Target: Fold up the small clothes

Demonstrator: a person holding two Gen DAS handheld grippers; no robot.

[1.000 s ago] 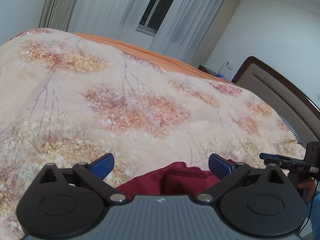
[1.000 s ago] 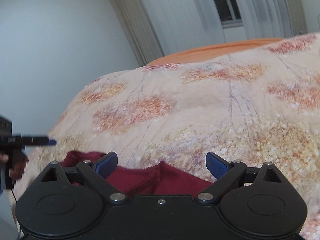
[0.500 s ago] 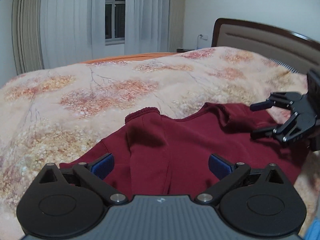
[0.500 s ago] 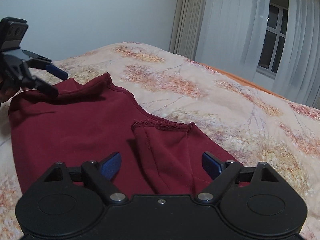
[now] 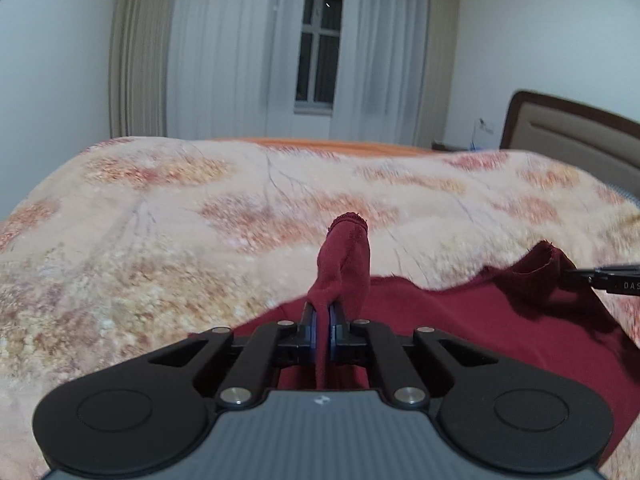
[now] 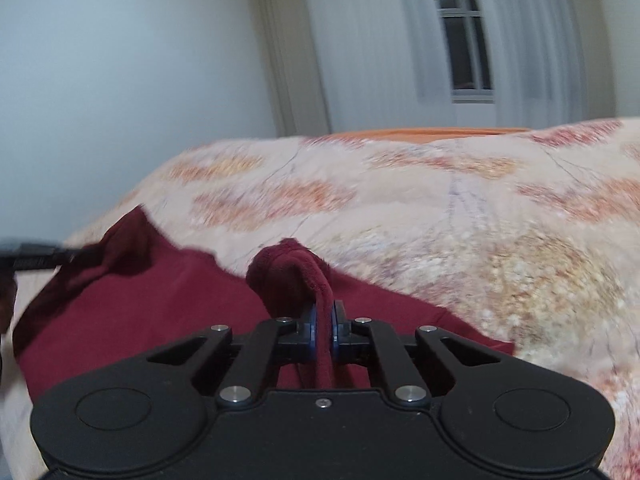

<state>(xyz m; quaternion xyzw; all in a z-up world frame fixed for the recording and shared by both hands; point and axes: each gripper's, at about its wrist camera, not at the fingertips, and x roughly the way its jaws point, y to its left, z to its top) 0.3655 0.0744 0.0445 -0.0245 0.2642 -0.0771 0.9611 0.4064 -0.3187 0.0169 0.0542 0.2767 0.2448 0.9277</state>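
Observation:
A dark red garment (image 5: 472, 320) lies on the floral bedspread (image 5: 200, 240). My left gripper (image 5: 321, 322) is shut on a fold of its left side, and a red sleeve end (image 5: 346, 248) sticks up past the fingers. My right gripper (image 6: 323, 326) is shut on a bunched fold of the garment (image 6: 160, 304) at its right side. In the left wrist view the right gripper (image 5: 608, 278) shows edge-on at the far right, touching the cloth. In the right wrist view the left gripper (image 6: 36, 258) shows at the far left edge.
The bedspread (image 6: 480, 220) spreads wide behind the garment. A brown headboard (image 5: 572, 132) stands at the right. Curtains and a window (image 5: 316, 52) fill the back wall. An orange sheet (image 5: 340, 146) shows at the bed's far edge.
Both grippers were open over the garment half a second ago; both have shut on folds of it. The views have tilted up and the cloth is pulled up at both grips.

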